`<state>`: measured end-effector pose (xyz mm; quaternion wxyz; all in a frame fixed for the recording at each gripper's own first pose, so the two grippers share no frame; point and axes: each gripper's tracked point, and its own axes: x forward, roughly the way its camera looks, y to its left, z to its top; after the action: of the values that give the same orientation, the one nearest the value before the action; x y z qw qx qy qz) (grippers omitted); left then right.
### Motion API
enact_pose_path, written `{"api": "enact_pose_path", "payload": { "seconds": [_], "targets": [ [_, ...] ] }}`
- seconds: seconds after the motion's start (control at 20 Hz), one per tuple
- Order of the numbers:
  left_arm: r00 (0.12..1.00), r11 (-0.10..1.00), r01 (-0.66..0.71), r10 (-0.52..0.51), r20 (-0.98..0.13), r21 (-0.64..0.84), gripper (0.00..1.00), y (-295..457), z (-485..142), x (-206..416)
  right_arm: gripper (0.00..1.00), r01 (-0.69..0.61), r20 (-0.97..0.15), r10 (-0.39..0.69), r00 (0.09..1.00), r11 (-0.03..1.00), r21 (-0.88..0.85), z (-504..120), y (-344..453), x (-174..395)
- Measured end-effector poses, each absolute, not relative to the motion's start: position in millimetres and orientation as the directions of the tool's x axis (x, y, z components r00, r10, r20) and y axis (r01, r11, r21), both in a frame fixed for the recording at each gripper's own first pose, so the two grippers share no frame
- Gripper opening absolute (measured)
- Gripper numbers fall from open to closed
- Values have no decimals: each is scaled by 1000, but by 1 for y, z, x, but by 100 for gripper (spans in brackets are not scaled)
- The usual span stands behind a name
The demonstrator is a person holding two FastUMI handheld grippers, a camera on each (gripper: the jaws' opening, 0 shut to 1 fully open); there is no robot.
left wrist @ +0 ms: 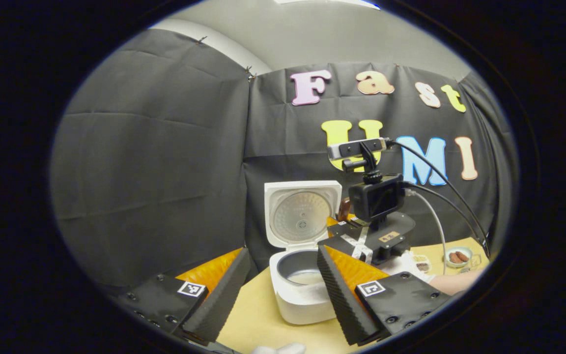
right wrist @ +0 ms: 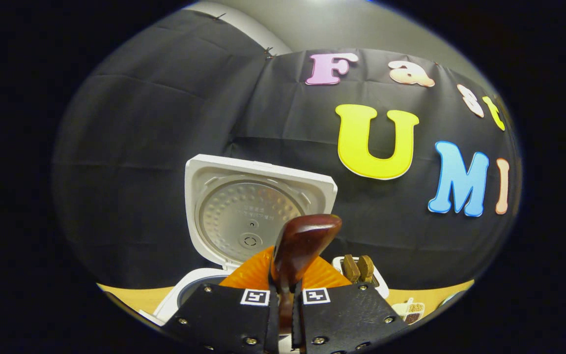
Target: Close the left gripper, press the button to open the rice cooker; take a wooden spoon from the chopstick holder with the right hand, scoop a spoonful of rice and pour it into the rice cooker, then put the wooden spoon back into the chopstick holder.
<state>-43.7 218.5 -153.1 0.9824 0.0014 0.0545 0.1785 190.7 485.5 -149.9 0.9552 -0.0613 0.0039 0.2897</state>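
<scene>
Through the left gripper view I am looking along my left gripper (left wrist: 283,290), whose two fingers (left wrist: 219,295) are standing wide apart with nothing between them. Between them, toward twelve o'clock, the white rice cooker (left wrist: 302,300) is sitting on the yellow desk (left wrist: 258,319) with its lid (left wrist: 301,214) standing upright and its grey inner pot (left wrist: 300,268) showing something pale at the bottom, which I cannot identify for sure. At about two o'clock my right gripper (left wrist: 349,231) is hovering beside the cooker's rim with a dark brown tip peeking up behind it, which I take for the wooden spoon (left wrist: 344,209). Farther out at three o'clock I am counting one small dish (left wrist: 459,256) of brown pieces and one small container (left wrist: 421,264) of grains.

In the right gripper view my right-hand fingers (right wrist: 224,314) are pressing almost together on the spoon's handle, and its bowl is rising toward twelve o'clock in front of the open lid. At four o'clock a white chopstick holder (right wrist: 379,281) is showing two wooden handle ends (right wrist: 357,268), and a little container of grains is sitting at five o'clock.

My judgement: the button step is done, the spoon is out, and I am somewhere around the scoop and pour; I cannot tell whether the bowl is loaded. If loaded, the next move calls for tipping it over the pot; if not, carrying it toward the grains.

One cooker, one spoon in hand, two grippers.
</scene>
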Motion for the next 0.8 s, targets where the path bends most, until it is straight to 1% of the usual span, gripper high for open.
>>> {"api": "enact_pose_path", "payload": {
  "seconds": [0.05,0.1,0.15,0.2,0.25,0.3,0.35,0.45,0.5,0.55,0.8],
  "targets": [
    [931,937,-349,349,-108,19,94,217,-152,-44,10,-570,-64,567,821,821,-30,-150,486,191],
    [931,937,-349,348,-109,18,94,217,-153,-43,11,-575,-95,583,807,812,98,-151,486,190],
    [932,938,-347,346,-108,15,96,216,-153,-44,10,-556,-128,593,795,797,235,-153,483,190],
    [933,939,-345,344,-106,15,99,215,-150,-45,11,-521,-155,603,783,770,368,-155,478,191],
    [934,940,-342,342,-102,18,94,215,-148,-44,11,-470,-167,609,775,733,492,-155,471,196],
    [935,940,-341,341,-96,21,94,215,-146,-44,11,-408,-180,602,778,701,584,-157,460,203],
    [937,941,-336,337,-92,20,94,214,-144,-44,10,-367,-184,585,790,691,623,-156,445,210],
    [940,945,-327,327,-93,18,94,210,-142,-42,10,-315,-170,536,827,693,649,-151,413,220],
    [942,946,-323,323,-91,19,99,207,-140,-40,10,-294,-164,520,838,684,667,-147,400,223],
    [944,948,-316,317,-89,18,94,204,-139,-39,10,-276,-159,507,847,675,684,-143,392,224],
    [966,967,-253,254,-57,21,94,176,-130,-34,11,-204,-154,415,897,698,687,-139,318,230]
  ]
}}
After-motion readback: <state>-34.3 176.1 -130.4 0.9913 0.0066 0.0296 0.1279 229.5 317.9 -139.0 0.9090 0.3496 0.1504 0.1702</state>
